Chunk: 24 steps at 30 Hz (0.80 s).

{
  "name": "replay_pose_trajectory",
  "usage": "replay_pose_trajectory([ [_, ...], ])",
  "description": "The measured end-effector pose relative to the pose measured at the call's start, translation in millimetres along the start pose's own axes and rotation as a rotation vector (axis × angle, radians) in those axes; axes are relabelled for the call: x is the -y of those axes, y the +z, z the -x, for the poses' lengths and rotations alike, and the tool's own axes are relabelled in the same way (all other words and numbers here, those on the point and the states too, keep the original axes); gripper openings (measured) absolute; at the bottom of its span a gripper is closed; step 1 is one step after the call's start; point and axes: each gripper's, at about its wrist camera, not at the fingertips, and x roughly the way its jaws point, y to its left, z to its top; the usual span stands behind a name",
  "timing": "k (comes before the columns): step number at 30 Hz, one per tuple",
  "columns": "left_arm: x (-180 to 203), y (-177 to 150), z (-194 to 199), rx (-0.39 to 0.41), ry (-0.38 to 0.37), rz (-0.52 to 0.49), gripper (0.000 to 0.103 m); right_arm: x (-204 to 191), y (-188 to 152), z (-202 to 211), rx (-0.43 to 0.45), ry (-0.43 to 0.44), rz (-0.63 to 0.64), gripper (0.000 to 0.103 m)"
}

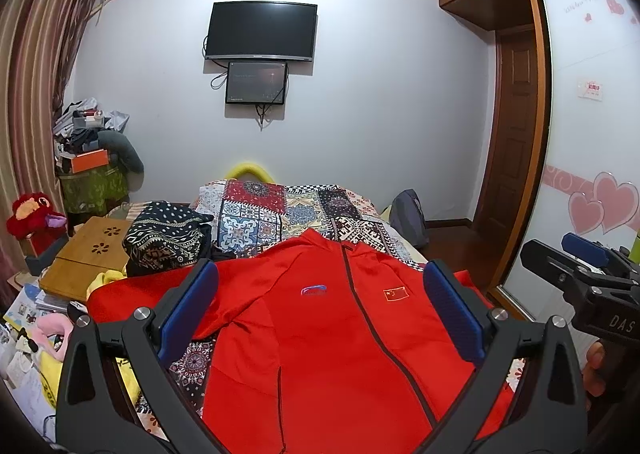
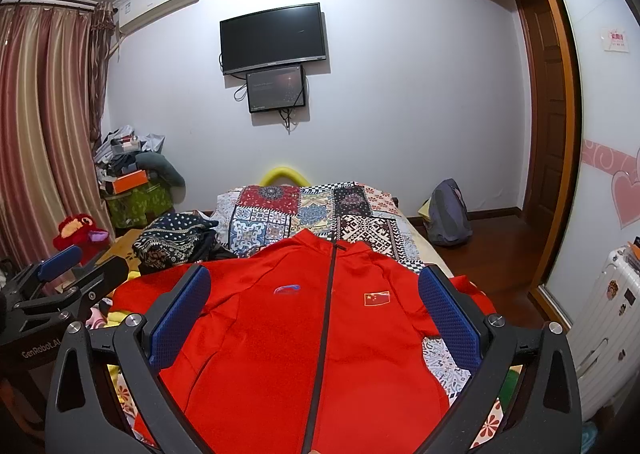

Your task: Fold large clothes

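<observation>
A red zip-up jacket [image 1: 320, 334] lies face up and spread flat on the bed, collar at the far end, with a dark zipper down the middle and a small flag patch on its chest. In the right wrist view the same jacket [image 2: 304, 342] fills the foreground. My left gripper [image 1: 320, 306] hovers above the jacket's chest, open, its blue pads wide apart with nothing between them. My right gripper [image 2: 314, 310] is also open above the jacket. Each gripper shows at the edge of the other's view: the right gripper [image 1: 568, 258] and the left gripper [image 2: 80, 266].
A patchwork quilt [image 1: 288, 213] covers the bed beyond the jacket. A dark patterned folded cloth [image 1: 164, 238] and a wooden board [image 1: 88, 254] lie at the left. A backpack [image 2: 446, 213] sits on the floor at the right, near a white suitcase [image 2: 608, 318]. Clutter is piled by the curtain.
</observation>
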Motion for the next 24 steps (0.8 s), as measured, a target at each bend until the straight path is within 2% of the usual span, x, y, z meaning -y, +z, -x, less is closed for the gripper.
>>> replay_pose_trajectory([
  [24, -14, -4, -21, -0.034, 0.022, 0.025, 0.103, 3, -1, -14, -0.031, -0.014, -0.002, 0.103],
])
